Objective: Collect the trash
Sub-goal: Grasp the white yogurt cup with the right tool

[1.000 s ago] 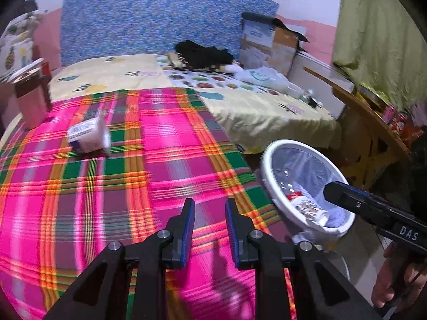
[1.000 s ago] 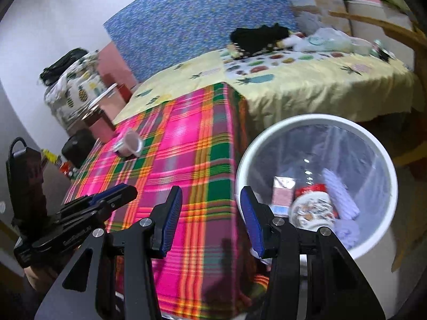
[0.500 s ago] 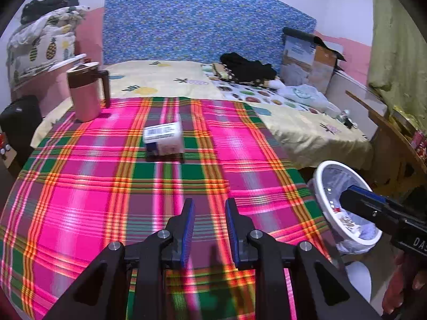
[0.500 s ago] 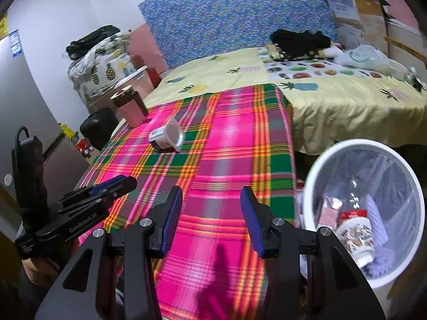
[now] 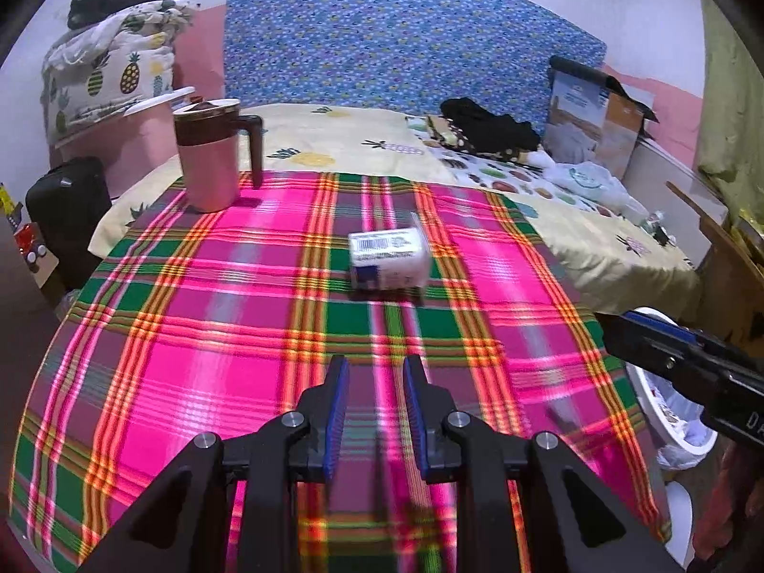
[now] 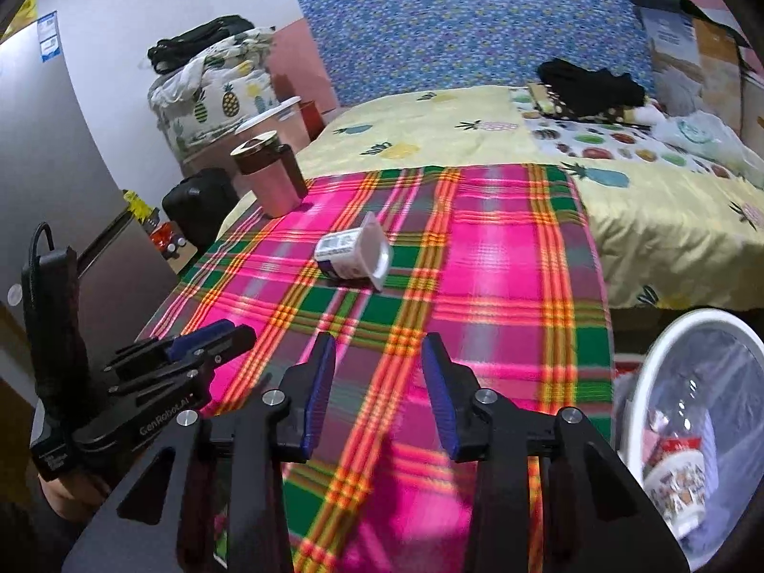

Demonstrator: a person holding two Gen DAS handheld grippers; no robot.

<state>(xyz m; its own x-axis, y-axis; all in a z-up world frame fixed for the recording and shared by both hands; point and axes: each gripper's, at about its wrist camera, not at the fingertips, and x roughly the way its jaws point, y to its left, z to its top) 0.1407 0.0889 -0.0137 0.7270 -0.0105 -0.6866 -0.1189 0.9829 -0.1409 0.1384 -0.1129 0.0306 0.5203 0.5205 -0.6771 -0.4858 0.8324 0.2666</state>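
**Q:** ok so what's actually seen here, going left to right?

**A:** Far left, a pink mug (image 5: pixel 210 157) with a brown lid is stood upright on the plaid cloth (image 5: pixel 200 334), near its far-left corner. The lid is on, so whatever's inside can't be made out. Around the middle of the cloth, a small white yogurt cup (image 5: pixel 387 259) is laid on its side, well apart from the mug. From the right wrist view its open mouth (image 6: pixel 375 258) is turned toward the right, and it looks empty, though that bit's kinda blurry.

**Q:** and the grippers?

**A:** The left gripper (image 5: pixel 375 410) is held over the near edge of the cloth, blue pads parted by a narrow gap, nothing pinched. The right gripper (image 6: pixel 377 391) is spread wider, also nothing between the pads. The cup is well ahead of both, not touched.

**Q:** bin?

**A:** Far right, off the edge of the cloth and lower down, a white bin (image 6: pixel 640 382) lined with a clear bag is seen. A printed paper cup (image 6: pixel 675 482) is lying in it, with a pinkish wrapper (image 6: pixel 656 439) just beside it. Deeper contents can't be told.
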